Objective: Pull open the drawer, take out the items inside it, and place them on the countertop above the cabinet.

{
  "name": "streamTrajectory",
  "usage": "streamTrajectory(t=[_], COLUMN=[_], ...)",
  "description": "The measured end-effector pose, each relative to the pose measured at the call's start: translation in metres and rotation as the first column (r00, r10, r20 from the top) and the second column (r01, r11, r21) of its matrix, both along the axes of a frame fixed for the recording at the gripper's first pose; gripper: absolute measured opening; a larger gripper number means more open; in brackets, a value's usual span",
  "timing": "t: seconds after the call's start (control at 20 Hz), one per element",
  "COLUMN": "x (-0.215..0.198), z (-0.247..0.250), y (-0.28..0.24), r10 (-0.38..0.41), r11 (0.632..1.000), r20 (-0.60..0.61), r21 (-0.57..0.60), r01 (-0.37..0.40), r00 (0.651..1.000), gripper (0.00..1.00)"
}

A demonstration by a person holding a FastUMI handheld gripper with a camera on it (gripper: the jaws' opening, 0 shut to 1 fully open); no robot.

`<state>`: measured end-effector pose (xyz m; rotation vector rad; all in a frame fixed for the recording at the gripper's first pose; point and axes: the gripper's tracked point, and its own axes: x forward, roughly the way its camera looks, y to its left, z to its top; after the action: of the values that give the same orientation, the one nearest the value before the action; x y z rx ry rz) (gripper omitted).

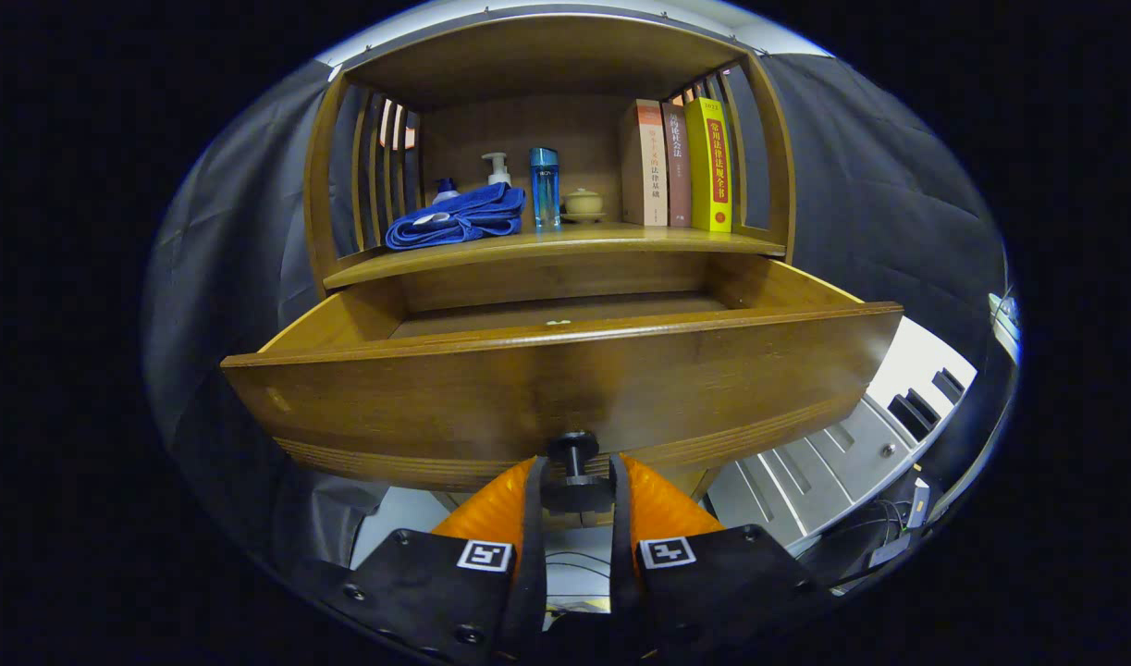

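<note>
In the gripper view the drawer (565, 370) stands pulled well out of the cabinet (551, 250), so the opening step looks done, and the gripper (574, 481) has its fingers closed on the drawer's knob (573, 453). Inside, only a small pale speck (558, 322) shows on the drawer floor — too small to identify — while the countertop (565, 242) already carries a blue towel (456, 218), bottles (544, 188) and books (678, 165) — emptying the drawer is still to do.
</note>
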<state>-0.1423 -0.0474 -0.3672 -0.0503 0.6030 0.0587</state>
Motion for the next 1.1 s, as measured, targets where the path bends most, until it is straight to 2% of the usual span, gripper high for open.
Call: streamTrajectory(t=[0.15,0.35,0.5,0.85,0.95,1.1], x=[-0.002,-0.003,0.002,0.008,0.019,0.041], z=[0.001,0.000,0.019,0.079,0.097,0.114], y=[-0.001,-0.003,0.000,0.009,0.020,0.028], r10=[0.001,-0.034,-0.072,-0.026,-0.009,0.014], r11=[1.000,0.999,0.997,1.000,1.000,0.999], r20=[0.006,-0.041,-0.037,-0.001,0.028,0.070], r21=[-0.001,0.006,0.039,-0.010,0.019,0.032], r01=[-0.001,0.034,0.073,0.026,0.008,-0.017], r00=[1.000,0.999,0.997,1.000,1.000,0.997], gripper=[0.37,0.45,0.53,0.83,0.88,0.89])
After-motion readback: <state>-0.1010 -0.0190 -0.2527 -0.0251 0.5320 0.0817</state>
